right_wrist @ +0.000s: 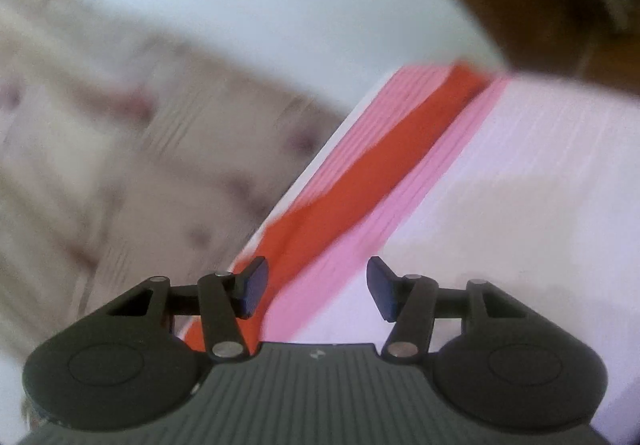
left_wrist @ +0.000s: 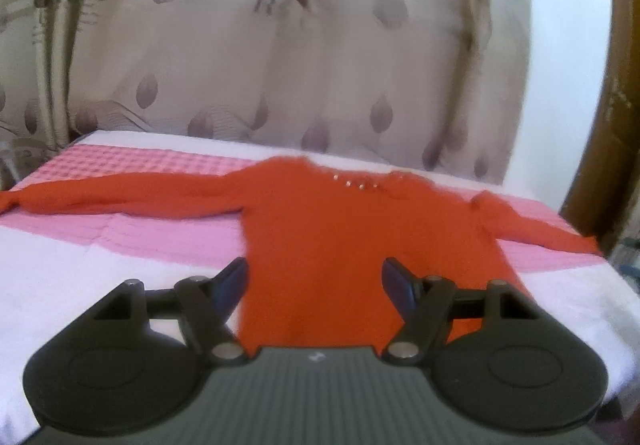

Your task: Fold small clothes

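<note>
An orange-red knit sweater lies flat and unfolded, sleeves spread toward nine and three o'clock, neckline at twelve.

The sweater was orange-red with small pale buttons, lying on a pink checked and white cloth, before a beige curtain patterned with mauve leaf shapes.

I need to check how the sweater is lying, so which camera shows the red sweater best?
The left wrist view: it shows the red sweater spread flat on the pink and white cloth, body, neckline and both sleeves visible. The right wrist view is blurred and catches only a red strip, probably one sleeve.
</note>
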Demonstrator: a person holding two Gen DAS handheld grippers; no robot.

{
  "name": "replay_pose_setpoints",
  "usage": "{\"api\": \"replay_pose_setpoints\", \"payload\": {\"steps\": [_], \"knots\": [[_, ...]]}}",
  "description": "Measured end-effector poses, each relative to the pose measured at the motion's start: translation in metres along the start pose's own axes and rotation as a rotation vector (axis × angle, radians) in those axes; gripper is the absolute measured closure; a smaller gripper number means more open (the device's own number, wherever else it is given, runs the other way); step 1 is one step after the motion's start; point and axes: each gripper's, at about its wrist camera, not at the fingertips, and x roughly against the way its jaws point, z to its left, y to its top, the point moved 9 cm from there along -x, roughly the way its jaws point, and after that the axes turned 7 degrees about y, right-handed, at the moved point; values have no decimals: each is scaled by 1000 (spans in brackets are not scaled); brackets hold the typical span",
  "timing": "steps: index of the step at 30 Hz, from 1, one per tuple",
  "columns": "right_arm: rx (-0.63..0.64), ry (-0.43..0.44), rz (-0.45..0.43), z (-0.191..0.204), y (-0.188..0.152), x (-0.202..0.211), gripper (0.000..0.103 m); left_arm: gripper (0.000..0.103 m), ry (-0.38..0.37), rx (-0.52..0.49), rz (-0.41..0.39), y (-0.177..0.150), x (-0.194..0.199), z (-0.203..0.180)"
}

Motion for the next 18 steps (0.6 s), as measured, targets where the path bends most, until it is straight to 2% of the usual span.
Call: {"api": "replay_pose_setpoints", "payload": {"steps": [4,6,12,13,18], "knots": [[-94,-63,-63,-48,61,-25,46,30,18,-3,29,0,-45,-14],[-118,-79,-74,-61,78,-40,46,30,8,7,45,-1,-63,-20],[-193,-170,-66,-102,96,-78,46,30,22,-10,58,-10,-91,-27],[-187,-156,-80,-104,98,-83,50,30,28,-12,67,-13,-95,-26],[-169,-184,-126,-101,110,-105,50,30,44,28,129,-25,-111,-17]]}}
